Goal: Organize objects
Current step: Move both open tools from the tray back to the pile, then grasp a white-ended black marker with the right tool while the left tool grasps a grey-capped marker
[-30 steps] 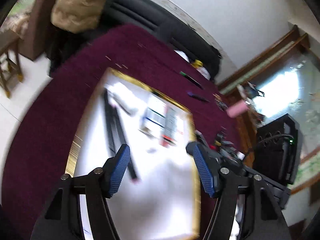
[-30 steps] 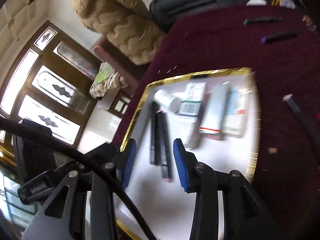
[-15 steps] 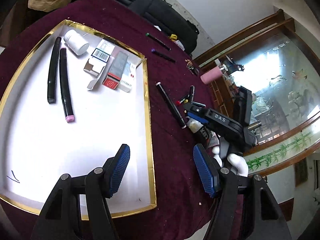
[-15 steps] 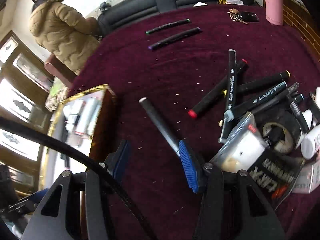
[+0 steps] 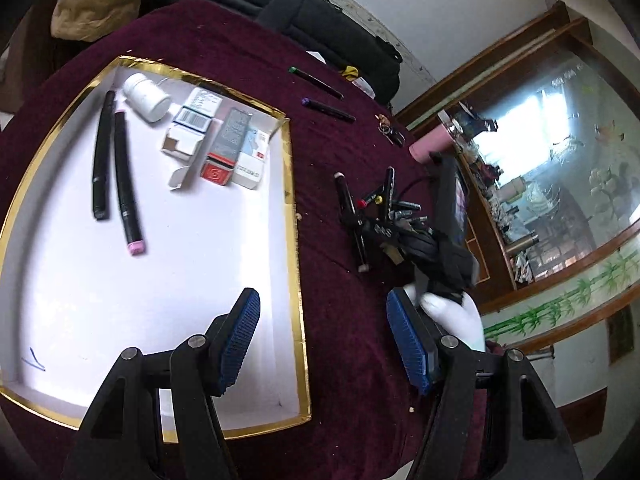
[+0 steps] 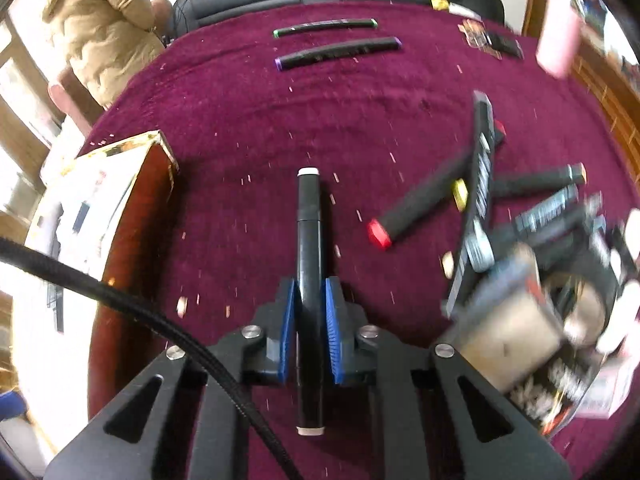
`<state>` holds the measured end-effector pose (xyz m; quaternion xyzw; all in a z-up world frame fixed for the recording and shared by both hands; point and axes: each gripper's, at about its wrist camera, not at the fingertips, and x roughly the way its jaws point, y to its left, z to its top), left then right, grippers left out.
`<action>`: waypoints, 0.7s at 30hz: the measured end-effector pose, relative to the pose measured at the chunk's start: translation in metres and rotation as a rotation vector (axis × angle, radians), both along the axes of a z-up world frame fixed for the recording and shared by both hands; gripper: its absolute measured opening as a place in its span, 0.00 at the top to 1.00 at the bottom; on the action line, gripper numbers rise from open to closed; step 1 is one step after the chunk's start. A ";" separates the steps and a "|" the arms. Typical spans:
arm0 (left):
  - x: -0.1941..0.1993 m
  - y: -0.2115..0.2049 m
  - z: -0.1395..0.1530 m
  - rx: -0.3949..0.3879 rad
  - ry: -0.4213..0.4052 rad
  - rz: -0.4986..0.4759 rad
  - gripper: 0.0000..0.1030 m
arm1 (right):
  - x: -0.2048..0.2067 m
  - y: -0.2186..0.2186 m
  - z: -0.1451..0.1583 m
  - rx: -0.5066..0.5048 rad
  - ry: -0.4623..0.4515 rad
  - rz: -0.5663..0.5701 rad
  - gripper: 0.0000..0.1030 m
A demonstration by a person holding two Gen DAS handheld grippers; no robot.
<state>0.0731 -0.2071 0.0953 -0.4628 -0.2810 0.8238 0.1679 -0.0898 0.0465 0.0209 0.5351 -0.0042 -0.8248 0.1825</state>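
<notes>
- Your left gripper (image 5: 322,336) hangs over the gold-edged tray's (image 5: 291,208) right rim, fingers apart with nothing between them.
- Your right gripper (image 6: 310,334) has its 2 blue pads (image 6: 289,320) clamped on the black marker (image 6: 309,264).
- The marker lies on the maroon cloth (image 6: 248,120), right of the tray, its long axis running straight away from you along the fingers.
- It is a slim black barrel with a pale cap at each end.
</notes>
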 end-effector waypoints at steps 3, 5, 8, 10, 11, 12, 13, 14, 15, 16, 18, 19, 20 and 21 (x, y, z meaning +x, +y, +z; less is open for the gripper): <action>-0.011 0.020 0.006 -0.054 0.015 -0.038 0.42 | 0.027 0.028 0.004 -0.069 -0.038 -0.006 0.88; -0.021 0.036 0.011 -0.098 0.030 -0.068 0.42 | 0.052 0.046 0.007 -0.092 -0.050 0.003 0.88; -0.042 0.064 0.015 -0.151 0.051 -0.124 0.42 | 0.093 0.081 0.006 -0.105 -0.062 0.004 0.88; -0.059 0.086 0.012 -0.178 0.056 -0.168 0.42 | 0.107 0.101 0.003 -0.120 -0.068 -0.010 0.88; -0.068 0.100 0.010 -0.195 0.053 -0.192 0.42 | 0.115 0.115 0.001 -0.149 -0.069 -0.022 0.88; -0.077 0.113 0.007 -0.213 0.053 -0.214 0.42 | 0.119 0.123 0.000 -0.168 -0.069 -0.029 0.88; -0.086 0.126 0.005 -0.245 0.058 -0.232 0.42 | 0.122 0.131 0.000 -0.187 -0.068 -0.037 0.88; -0.099 0.143 0.001 -0.310 0.068 -0.247 0.42 | 0.124 0.141 -0.001 -0.224 -0.064 -0.045 0.88; -0.112 0.153 -0.004 -0.349 0.071 -0.258 0.43 | 0.125 0.146 -0.003 -0.238 -0.062 -0.051 0.88; -0.122 0.162 -0.008 -0.379 0.073 -0.272 0.43 | 0.124 0.149 -0.004 -0.244 -0.064 -0.056 0.88; -0.145 0.182 -0.017 -0.469 0.071 -0.286 0.43 | 0.124 0.155 -0.007 -0.299 -0.069 -0.052 0.88; -0.152 0.186 -0.019 -0.487 0.066 -0.287 0.43 | 0.122 0.157 -0.008 -0.315 -0.071 -0.051 0.88; -0.163 0.191 -0.022 -0.491 0.055 -0.289 0.43 | 0.123 0.158 -0.009 -0.331 -0.069 -0.043 0.88; -0.171 0.193 -0.023 -0.472 0.054 -0.289 0.43 | 0.124 0.159 -0.009 -0.341 -0.067 -0.038 0.88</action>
